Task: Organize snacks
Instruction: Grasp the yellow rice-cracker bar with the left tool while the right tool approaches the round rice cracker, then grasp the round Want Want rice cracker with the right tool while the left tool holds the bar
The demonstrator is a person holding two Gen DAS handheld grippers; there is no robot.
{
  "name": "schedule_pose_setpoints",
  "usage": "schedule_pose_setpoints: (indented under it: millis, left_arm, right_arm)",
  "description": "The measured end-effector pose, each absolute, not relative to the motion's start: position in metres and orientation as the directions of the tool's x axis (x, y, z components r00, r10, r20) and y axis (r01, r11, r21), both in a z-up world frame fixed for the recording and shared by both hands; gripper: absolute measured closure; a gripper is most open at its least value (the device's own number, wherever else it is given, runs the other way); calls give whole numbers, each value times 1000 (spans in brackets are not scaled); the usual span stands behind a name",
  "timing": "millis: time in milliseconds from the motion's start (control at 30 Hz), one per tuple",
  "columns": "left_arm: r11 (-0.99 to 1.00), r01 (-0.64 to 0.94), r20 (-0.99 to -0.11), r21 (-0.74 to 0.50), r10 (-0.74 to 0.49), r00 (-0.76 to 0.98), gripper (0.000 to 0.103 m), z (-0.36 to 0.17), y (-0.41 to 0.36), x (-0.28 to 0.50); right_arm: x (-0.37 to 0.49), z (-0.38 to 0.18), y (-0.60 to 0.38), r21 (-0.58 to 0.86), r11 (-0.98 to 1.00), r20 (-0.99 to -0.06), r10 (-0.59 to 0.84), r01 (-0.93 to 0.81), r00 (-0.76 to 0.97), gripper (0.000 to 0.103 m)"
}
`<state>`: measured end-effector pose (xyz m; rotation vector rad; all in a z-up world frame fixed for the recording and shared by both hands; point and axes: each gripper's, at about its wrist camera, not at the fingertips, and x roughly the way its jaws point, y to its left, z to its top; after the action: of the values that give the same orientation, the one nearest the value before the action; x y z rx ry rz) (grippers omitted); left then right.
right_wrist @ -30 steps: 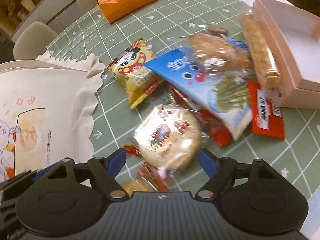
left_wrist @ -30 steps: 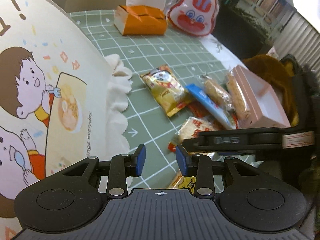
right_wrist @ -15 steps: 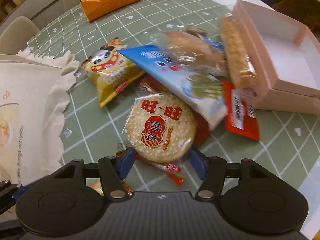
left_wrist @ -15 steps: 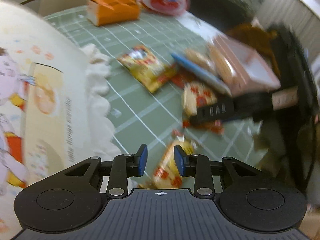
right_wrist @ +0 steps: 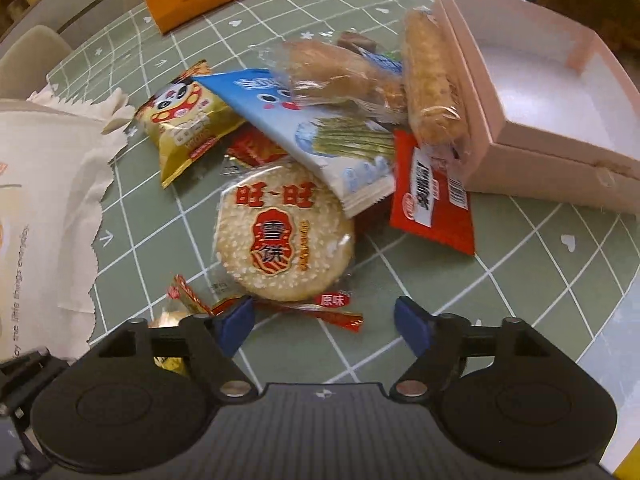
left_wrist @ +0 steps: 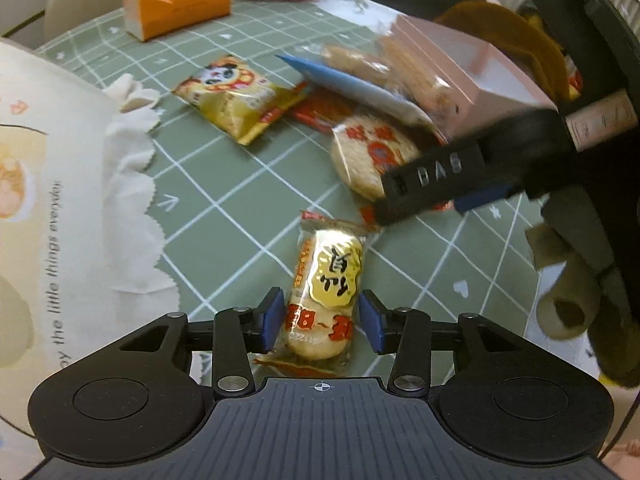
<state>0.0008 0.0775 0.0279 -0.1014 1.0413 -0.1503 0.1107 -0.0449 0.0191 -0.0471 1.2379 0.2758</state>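
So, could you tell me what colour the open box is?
Pale pink box, white inside; clearest in the right wrist view.

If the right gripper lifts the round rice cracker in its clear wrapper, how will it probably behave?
The round rice cracker looks like a thin, stiff disc, so it probably breaks if squeezed hard. Its glossy wrapper may slip between the pads. It seems light, and the right gripper stands open just short of it.
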Motion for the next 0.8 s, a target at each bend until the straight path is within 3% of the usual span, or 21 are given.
schedule_pose_setpoints:
  millis: [400, 467, 600, 800]
  left_arm:
    - [987, -7, -828, -160, -131, 545, 62, 28, 82, -5]
    - [986, -6, -829, -165, -135, 543, 62, 28, 82, -6]
    - [985, -13, -828, -174, -139, 544, 62, 29, 83, -9]
    - [979, -34, -827, -199, -150, 542, 62, 30, 86, -9]
  right_arm:
    - [126, 24, -15, 101, 965, -925, 181, -243, 334, 23]
    - [138, 18, -5, 100, 970, -938, 166, -221, 304, 12]
    - [146, 14, 8, 49, 971, -945, 121, -235, 304, 11]
    - [136, 19, -5, 73, 960, -943, 154, -270, 294, 33]
